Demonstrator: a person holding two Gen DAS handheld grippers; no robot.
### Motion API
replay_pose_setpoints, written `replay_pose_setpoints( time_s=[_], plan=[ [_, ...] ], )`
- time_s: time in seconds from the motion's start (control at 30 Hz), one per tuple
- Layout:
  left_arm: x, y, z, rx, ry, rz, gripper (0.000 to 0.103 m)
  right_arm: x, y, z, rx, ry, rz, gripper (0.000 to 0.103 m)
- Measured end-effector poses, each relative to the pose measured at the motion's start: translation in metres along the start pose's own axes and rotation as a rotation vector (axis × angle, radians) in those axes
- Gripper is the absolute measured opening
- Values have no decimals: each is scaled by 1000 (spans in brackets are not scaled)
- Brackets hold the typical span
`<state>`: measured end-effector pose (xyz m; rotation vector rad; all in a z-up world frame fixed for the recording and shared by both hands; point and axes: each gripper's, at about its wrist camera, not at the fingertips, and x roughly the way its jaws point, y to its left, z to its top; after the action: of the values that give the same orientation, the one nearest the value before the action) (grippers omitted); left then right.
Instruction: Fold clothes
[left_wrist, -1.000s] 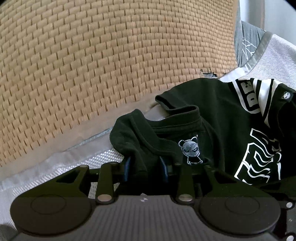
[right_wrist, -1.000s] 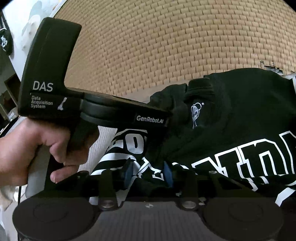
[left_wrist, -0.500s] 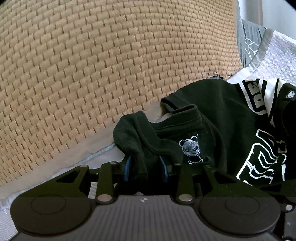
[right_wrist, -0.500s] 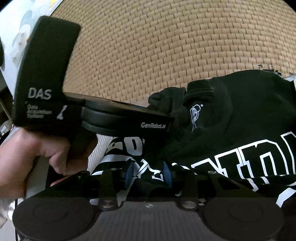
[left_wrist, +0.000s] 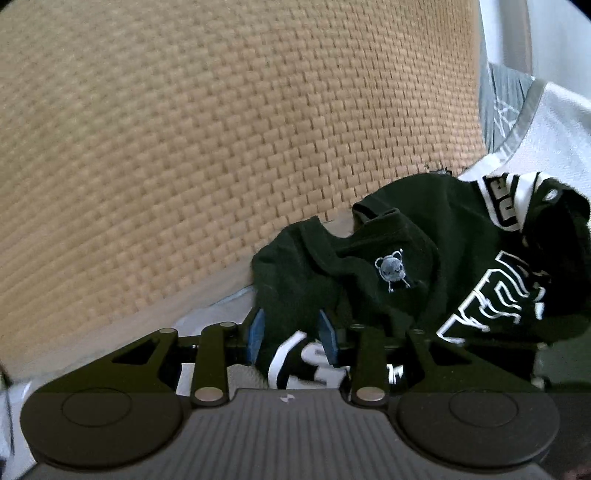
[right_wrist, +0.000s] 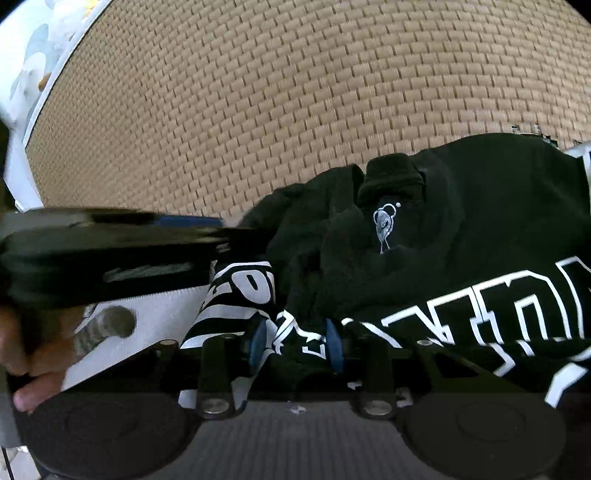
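Right gripper (right_wrist: 295, 341) clamped on black printed shirt (right_wrist: 461, 229), bunched at the woven mat's (right_wrist: 295, 92) near edge.

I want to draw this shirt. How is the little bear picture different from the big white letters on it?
The little bear picture is small and grey-white; the big white letters are much larger and bright white. The bear sits near the collar; the letters run lower, down by both tongs, left and right. The bear is a filled figure; the letters are mostly outlines. Both are printed on the same black shirt.
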<state>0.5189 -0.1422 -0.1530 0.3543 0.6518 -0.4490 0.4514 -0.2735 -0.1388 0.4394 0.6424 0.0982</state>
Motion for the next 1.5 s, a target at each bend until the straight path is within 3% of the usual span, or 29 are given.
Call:
replay_pose_setpoints(
  time_s=[0.17,0.33,0.47,0.6,0.8,0.93,1.17,1.5],
  plan=[
    [-35,-8,-36,-32,-29,34,38,-18,9,-1,-48,-16,-25,44],
    [-62,-18,-67,-149,-63,40,39,-51,10,-3,-74,-32,-56,49],
    [-79,-38,-95,-201,-97,69,43,-83,19,-19,-224,-34,-129,49],
    [-85,-62,-119,-201,-82,88,43,-114,19,-41,-349,-50,-218,49],
    [-96,-87,-153,-238,-65,98,43,-143,7,-57,-309,-20,-274,49],
    [-102,-106,-166,-143,-57,107,44,-161,-3,-65,-232,-14,-261,49],
    [-109,-93,-183,-312,-52,164,57,-185,-5,-75,-245,-14,-349,49],
    [-113,-94,-189,-315,-72,168,57,-210,-19,-85,-301,2,-449,49]
  ],
)
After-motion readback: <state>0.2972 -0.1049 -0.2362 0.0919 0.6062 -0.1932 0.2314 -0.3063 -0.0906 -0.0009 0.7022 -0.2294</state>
